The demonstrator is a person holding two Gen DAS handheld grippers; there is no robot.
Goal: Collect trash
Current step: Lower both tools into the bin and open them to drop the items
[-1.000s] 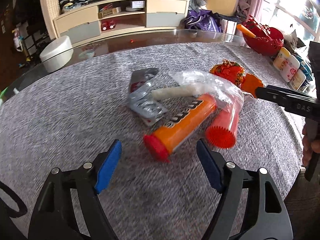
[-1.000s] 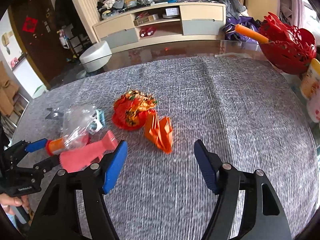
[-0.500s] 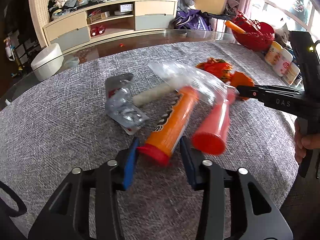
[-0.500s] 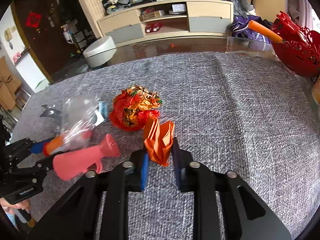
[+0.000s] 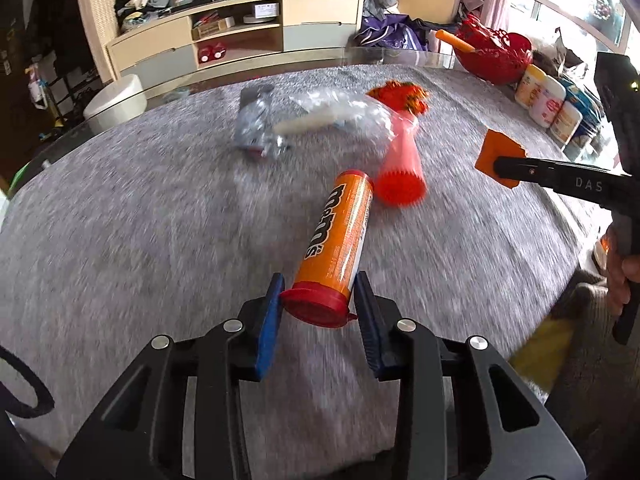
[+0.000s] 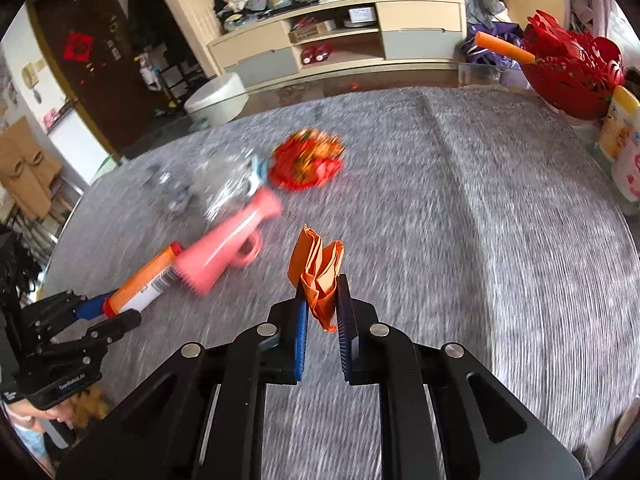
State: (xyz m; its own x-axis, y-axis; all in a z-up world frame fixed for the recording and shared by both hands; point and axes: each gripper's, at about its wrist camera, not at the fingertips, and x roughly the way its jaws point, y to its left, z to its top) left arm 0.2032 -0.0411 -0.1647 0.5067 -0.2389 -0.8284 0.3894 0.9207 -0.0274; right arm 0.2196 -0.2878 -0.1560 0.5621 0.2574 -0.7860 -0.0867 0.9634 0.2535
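Note:
My left gripper [image 5: 319, 280] grips the red-capped end of an orange candy tube [image 5: 340, 224], its jaws still closing, and holds it tilted off the grey cloth. My right gripper [image 6: 322, 292] is shut on a crumpled orange paper [image 6: 316, 264] that sticks up between its pads. In the left wrist view the right gripper [image 5: 508, 168] with the orange paper [image 5: 498, 152] comes in from the right. On the cloth lie a pink plastic cone [image 5: 400, 168], a clear plastic bag [image 5: 340, 116], a silver foil wrapper [image 5: 256, 128] and a red-orange crumpled wrapper [image 6: 308, 164].
A red basket [image 5: 496, 56] and several jars [image 5: 548, 100] stand at the table's far right edge. The grey cloth [image 6: 480, 220] covers a round glass table. A person's hand [image 5: 620, 276] holds the right gripper's handle. A TV cabinet [image 6: 340, 40] stands beyond the table.
Both grippers went from open to closed. The left took the candy tube, the right took the orange paper, and both pulled back from the trash pile with them.

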